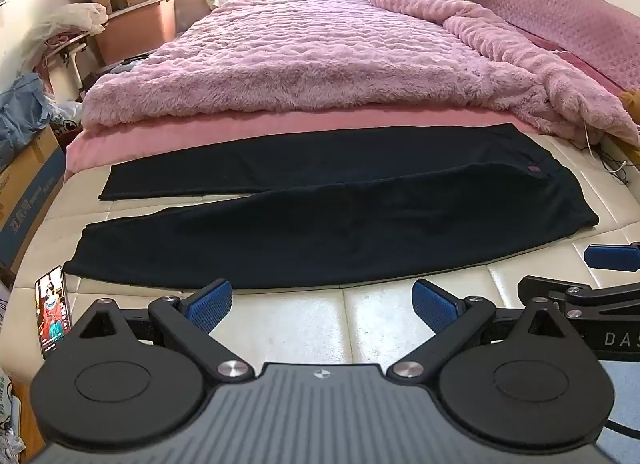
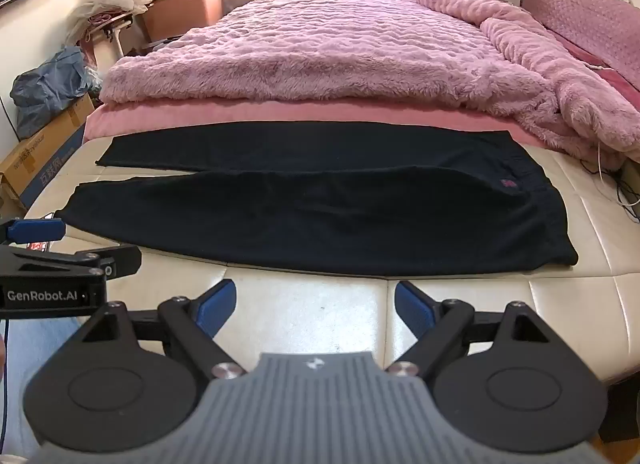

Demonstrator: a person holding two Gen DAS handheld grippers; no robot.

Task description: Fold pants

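Black pants (image 1: 320,215) lie flat on the cream mattress (image 1: 312,320), waistband to the right, both legs stretched left and slightly apart. They also show in the right wrist view (image 2: 320,215). My left gripper (image 1: 322,302) is open and empty, just short of the near leg's front edge. My right gripper (image 2: 316,304) is open and empty, also just short of the pants' front edge. Each gripper shows at the other view's side: the right gripper (image 1: 600,264), the left gripper (image 2: 40,240).
A fluffy pink blanket (image 1: 312,59) covers the bed behind the pants. A phone (image 1: 52,316) lies on the mattress at the near left corner. Cardboard boxes (image 1: 28,187) and bags stand left of the bed. Cables (image 2: 624,187) lie at the right edge.
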